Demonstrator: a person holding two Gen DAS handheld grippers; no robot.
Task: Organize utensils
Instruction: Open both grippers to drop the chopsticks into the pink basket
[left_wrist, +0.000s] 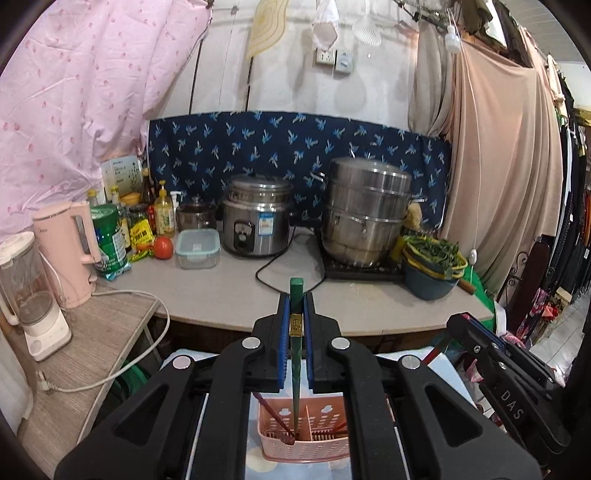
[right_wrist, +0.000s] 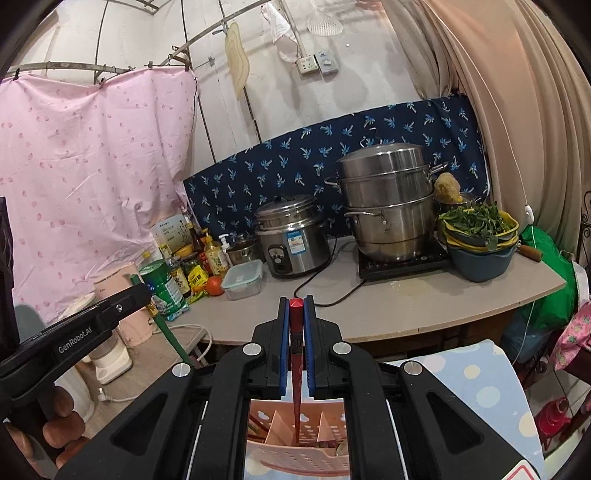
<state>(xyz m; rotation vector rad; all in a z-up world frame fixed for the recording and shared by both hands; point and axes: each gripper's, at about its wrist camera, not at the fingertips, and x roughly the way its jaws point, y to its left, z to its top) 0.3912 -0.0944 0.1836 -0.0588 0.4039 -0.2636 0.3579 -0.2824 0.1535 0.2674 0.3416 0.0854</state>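
The left gripper (left_wrist: 296, 306) is clamped on a green chopstick (left_wrist: 296, 354) held upright, its tip down in the pink utensil basket (left_wrist: 303, 443) below. Beside it the right gripper (right_wrist: 296, 310) pinches a red chopstick (right_wrist: 296, 354) the same way over that basket. Both point slightly downward toward the counter (left_wrist: 221, 295), where a rice cooker (left_wrist: 255, 218) and a steamer pot (left_wrist: 365, 210) stand.

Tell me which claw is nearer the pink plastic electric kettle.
Left. The left claw hangs in front and right of the pink kettle; the right claw is farther right, beyond the left one.
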